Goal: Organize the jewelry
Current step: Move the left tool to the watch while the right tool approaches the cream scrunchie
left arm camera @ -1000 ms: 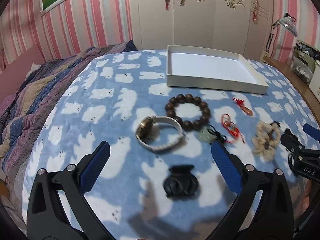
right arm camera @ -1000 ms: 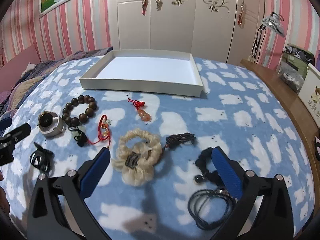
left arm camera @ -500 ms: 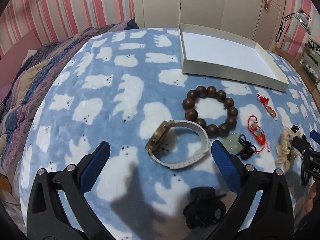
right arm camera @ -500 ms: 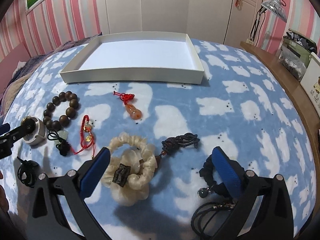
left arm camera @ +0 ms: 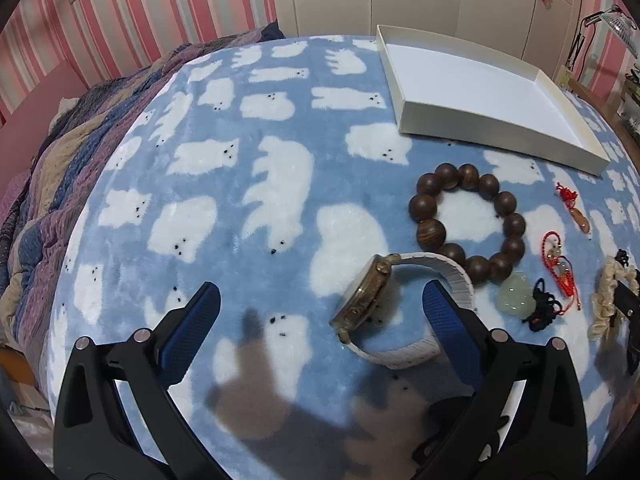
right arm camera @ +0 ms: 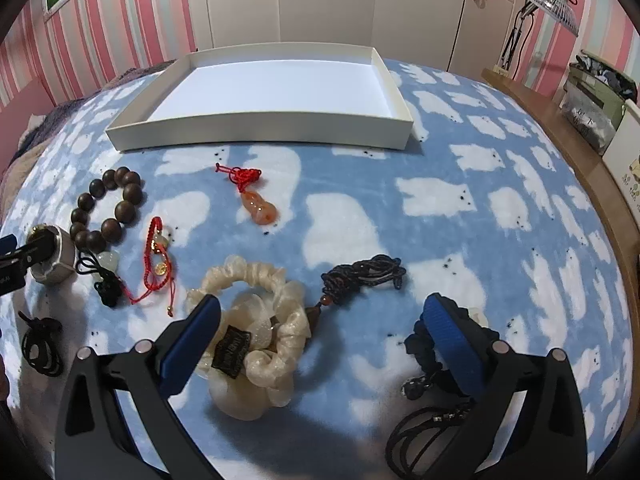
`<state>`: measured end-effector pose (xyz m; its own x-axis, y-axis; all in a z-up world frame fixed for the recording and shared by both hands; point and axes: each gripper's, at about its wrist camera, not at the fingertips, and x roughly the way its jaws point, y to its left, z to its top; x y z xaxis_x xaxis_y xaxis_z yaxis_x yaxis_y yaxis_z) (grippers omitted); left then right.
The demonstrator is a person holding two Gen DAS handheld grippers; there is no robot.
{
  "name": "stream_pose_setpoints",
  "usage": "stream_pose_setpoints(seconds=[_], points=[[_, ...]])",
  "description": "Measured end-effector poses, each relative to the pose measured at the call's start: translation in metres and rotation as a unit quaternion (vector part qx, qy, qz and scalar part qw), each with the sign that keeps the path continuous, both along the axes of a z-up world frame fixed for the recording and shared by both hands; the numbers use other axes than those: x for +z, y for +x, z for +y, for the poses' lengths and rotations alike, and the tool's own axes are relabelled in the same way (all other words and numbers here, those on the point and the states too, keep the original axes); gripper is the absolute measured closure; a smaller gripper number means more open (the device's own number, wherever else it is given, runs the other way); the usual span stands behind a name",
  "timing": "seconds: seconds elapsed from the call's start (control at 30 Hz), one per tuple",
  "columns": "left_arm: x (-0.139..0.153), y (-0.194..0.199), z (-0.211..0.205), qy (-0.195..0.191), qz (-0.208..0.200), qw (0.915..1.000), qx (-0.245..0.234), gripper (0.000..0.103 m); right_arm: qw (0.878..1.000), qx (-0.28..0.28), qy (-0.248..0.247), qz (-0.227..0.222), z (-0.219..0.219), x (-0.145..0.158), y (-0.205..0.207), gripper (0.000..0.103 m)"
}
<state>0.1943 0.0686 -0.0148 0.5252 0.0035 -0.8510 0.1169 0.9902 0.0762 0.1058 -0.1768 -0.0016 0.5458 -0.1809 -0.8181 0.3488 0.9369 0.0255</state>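
Note:
Jewelry lies on a blue bear-print blanket in front of an empty white tray (left arm camera: 556,76) (right arm camera: 256,132). My left gripper (left arm camera: 320,320) is open low over the blanket; a white-strap watch (left arm camera: 404,304) lies by its right finger. A dark wooden bead bracelet (left arm camera: 468,220) (right arm camera: 106,208), a jade pendant (left arm camera: 516,298), a red cord bracelet (right arm camera: 158,260) and an orange gourd pendant (right arm camera: 258,208) lie nearby. My right gripper (right arm camera: 320,328) is open above a cream scrunchie (right arm camera: 256,332); a dark cord pendant (right arm camera: 360,276) lies between the fingers.
A black scrunchie (right arm camera: 448,344) and black cord necklace (right arm camera: 424,440) lie under the right finger. A black cord (right arm camera: 40,348) lies at the left. A striped quilt (left arm camera: 60,160) is at the left, a wooden ledge (right arm camera: 580,160) with boxes at the right.
Both grippers have moved forward and lower toward the blanket. The watch now sits by the left gripper's right finger; the cream scrunchie now sits by the right gripper's left finger.

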Motion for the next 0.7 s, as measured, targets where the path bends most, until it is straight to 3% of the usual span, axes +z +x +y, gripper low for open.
stream_pose_setpoints(seconds=[0.13, 0.23, 0.33, 0.43, 0.6, 0.7], points=[[-0.011, 0.006, 0.004, -0.001, 0.014, 0.9999, 0.004, 0.003, 1.0, -0.004, 0.006, -0.001, -0.002, 0.0, -0.001, 0.003], [-0.019, 0.011, 0.008, -0.002, 0.026, 0.9996, 0.009, 0.003, 1.0, -0.004, 0.025, 0.001, -0.005, -0.001, -0.001, 0.015], [-0.022, 0.013, 0.009, -0.004, 0.028, 0.9996, 0.009, 0.003, 0.999, -0.008, 0.041, 0.004, -0.009, -0.003, -0.001, 0.02], [-0.024, 0.014, 0.008, 0.002, 0.027, 0.9996, 0.007, 0.003, 0.998, -0.006, 0.059, 0.012, -0.011, -0.008, 0.001, 0.039], [-0.028, 0.018, 0.014, -0.015, 0.034, 0.9993, 0.007, 0.003, 0.998, -0.007, 0.062, 0.013, -0.011, -0.011, 0.001, 0.043], [-0.03, 0.017, 0.017, -0.013, 0.034, 0.9993, 0.006, 0.003, 0.998, -0.002, 0.057, 0.009, -0.009, -0.01, 0.002, 0.051]])
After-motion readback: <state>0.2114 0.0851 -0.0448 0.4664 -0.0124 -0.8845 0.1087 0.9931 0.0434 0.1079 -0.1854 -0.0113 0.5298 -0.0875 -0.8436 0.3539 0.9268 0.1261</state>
